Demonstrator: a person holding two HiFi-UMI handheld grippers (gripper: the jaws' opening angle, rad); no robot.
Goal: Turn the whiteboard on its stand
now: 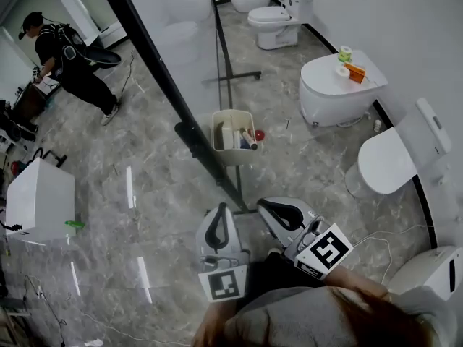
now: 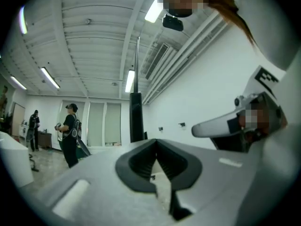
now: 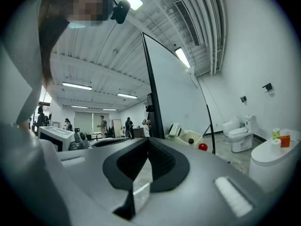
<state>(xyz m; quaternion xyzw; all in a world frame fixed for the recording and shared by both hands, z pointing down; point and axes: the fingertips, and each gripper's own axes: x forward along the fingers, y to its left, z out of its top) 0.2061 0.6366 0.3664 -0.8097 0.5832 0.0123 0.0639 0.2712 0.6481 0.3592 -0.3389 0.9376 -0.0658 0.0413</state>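
Note:
The whiteboard (image 1: 177, 27) stands on the floor ahead, a tall pale panel with a dark frame edge (image 1: 168, 85) that runs down to a stand foot near my grippers. In the right gripper view the whiteboard (image 3: 176, 93) rises just ahead, right of centre. In the left gripper view only its dark upright (image 2: 136, 117) shows. My left gripper (image 1: 220, 210) and right gripper (image 1: 265, 204) hang side by side close to my body, short of the stand. Both are shut with nothing between their jaws. The tips of the left gripper (image 2: 156, 143) meet, and so do those of the right gripper (image 3: 148, 140).
A beige tray (image 1: 221, 121) with small items and a red ball (image 1: 259, 134) sits at the board's foot. Toilets (image 1: 275, 22) and white fixtures (image 1: 336, 89) line the right wall. A white box (image 1: 40, 201) stands at left, and a person (image 1: 72, 56) is at the far left.

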